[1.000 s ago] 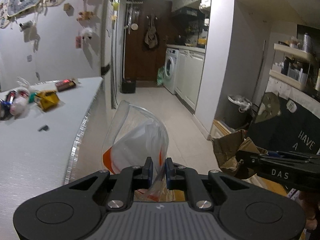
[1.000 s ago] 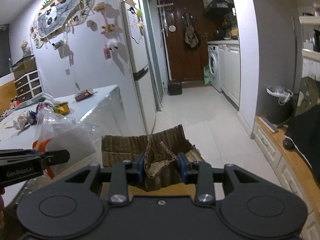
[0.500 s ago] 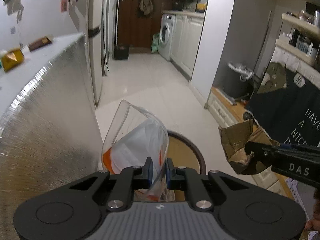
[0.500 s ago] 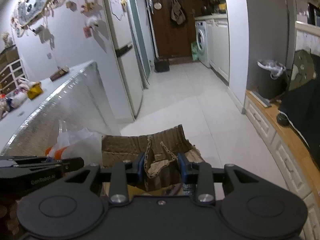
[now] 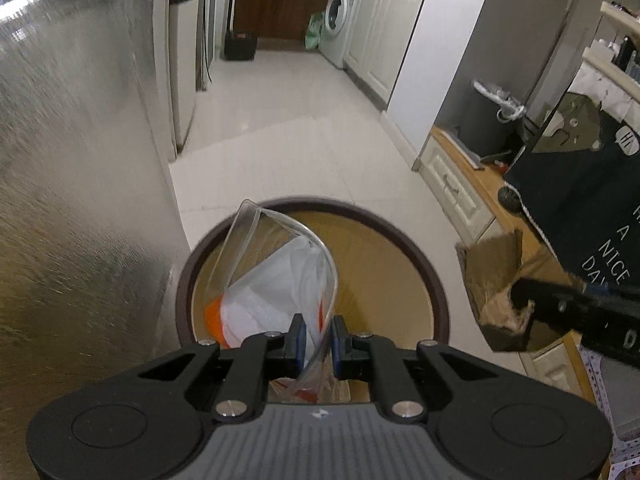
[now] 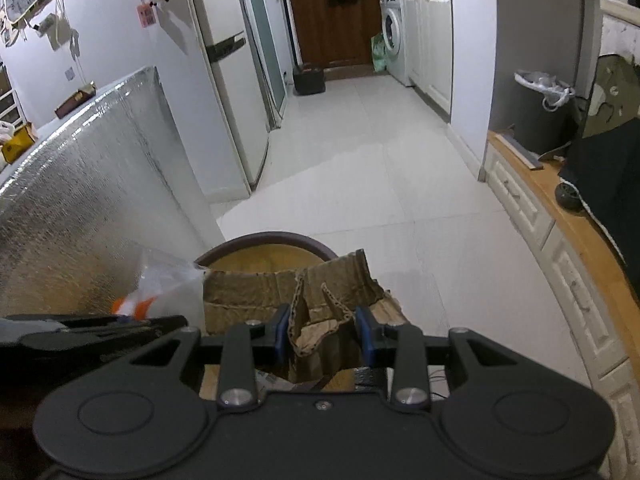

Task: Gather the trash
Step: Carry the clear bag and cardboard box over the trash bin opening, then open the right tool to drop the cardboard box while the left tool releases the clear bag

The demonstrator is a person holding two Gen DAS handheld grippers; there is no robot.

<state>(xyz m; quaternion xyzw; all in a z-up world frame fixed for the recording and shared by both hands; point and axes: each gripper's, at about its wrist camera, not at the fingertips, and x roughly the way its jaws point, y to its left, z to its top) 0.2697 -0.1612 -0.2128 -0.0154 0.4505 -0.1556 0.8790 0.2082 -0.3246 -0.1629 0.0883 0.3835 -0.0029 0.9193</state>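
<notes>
Foil-clad worktop [image 5: 76, 184] now looming high at the left, its top out of the left view, where a second ago its surface lay below the cameras; both hands lowered since, so the carry looks nearly done and the drop close. Brown-rimmed bin [image 5: 400, 236], absent a second ago, now filling the lower middle of the left view, tan liner open, apparently right under the load. Torn cardboard [image 6: 320, 296] pinched between the right gripper [image 6: 322, 334] fingers, held at the bin's right edge in the left view, not yet over the middle; likely needs a shift inward before release. Clear bag [image 5: 280, 280] with white and orange inside clamped by the left gripper [image 5: 316, 340], fingers pressed nearly together on the film, hanging over the bin's mouth.

Left view alone: whole bin rim, bag aligned inside it. Right view alone: worktop surface with scraps left on it, so more trips likely; bin mostly hidden behind cardboard.
</notes>
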